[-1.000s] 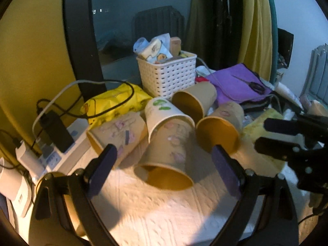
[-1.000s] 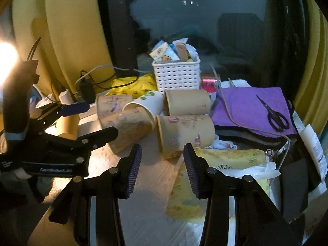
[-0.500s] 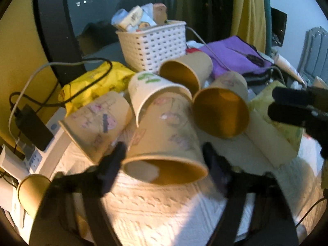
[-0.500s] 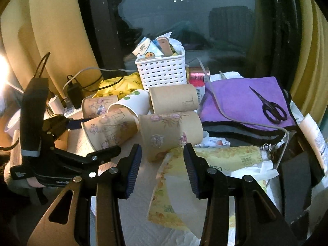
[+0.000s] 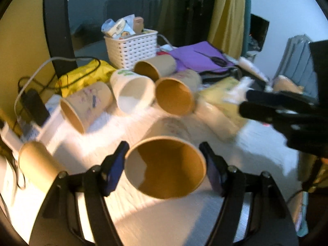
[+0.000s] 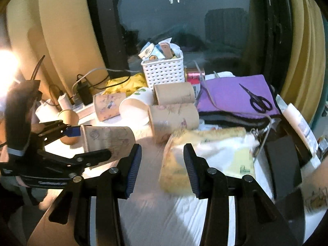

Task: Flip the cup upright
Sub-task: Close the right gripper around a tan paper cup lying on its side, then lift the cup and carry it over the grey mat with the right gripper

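Note:
My left gripper (image 5: 165, 167) is shut on a tan paper cup (image 5: 164, 164) with faint pink flowers, held on its side above the white cloth, mouth toward the camera. The right wrist view shows the same cup (image 6: 108, 137) between the left gripper's fingers (image 6: 71, 132). Several other paper cups lie on their sides behind: a flowered tan one (image 5: 86, 104), a white one with green print (image 5: 133, 92), a tan one (image 5: 175, 97) and a plain tan one (image 5: 154, 66). My right gripper (image 6: 162, 165) is open and empty, over the cloth beside a yellow packet (image 6: 207, 155).
A white basket (image 6: 164, 70) of packets stands at the back. A purple cloth (image 6: 231, 94) with black scissors (image 6: 258, 100) lies at right. A power strip with chargers (image 5: 30, 110) and a small upright cup (image 5: 35, 162) are at left. A yellow bag (image 5: 86, 75) lies behind the cups.
My left gripper closed on the flowered cup, lifted it out of the pile and drew it back toward the camera. The right gripper shifted slightly and stayed open.

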Demonstrator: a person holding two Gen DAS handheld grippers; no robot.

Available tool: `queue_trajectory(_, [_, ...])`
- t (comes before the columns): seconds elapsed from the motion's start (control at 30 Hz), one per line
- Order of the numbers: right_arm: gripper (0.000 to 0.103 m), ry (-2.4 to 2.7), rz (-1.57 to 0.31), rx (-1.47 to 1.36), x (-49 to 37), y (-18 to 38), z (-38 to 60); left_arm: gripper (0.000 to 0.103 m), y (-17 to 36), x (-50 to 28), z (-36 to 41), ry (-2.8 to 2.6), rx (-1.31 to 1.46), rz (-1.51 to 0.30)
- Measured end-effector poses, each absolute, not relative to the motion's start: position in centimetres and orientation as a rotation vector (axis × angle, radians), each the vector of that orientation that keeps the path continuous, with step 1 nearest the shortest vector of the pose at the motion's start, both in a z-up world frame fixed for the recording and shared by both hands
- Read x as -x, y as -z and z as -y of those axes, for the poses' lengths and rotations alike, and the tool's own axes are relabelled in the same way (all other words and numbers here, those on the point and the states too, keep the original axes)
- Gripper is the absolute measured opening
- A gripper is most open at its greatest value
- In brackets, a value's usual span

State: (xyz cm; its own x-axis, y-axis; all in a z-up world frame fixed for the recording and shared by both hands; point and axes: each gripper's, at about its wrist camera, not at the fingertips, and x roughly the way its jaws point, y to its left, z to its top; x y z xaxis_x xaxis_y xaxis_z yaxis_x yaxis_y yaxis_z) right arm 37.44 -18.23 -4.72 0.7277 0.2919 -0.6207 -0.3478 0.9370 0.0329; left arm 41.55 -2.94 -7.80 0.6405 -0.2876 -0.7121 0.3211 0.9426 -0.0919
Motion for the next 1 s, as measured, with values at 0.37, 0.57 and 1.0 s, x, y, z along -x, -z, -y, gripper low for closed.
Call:
queue_trajectory(0.37, [0.045, -0.349, -0.688, 0.1, -29.6, 4.6, 18.1, 0.071, 7.1, -30.5, 3.7, 0.468, 0.047, -0.835])
queue_trajectory(0.57, [0.045, -0.347, -0.716, 0.12, -25.1, 5.5, 17.8, 0.071, 6.7, -24.1, 3.4, 0.524, 0.065, -0.815])
queue_trajectory(1.0, [0.045, -0.411, -0.824, 0.182, -18.5, 9.3, 14.7, 0.072, 8.0, -18.1, 1.5, 0.544, 0.031, -0.817])
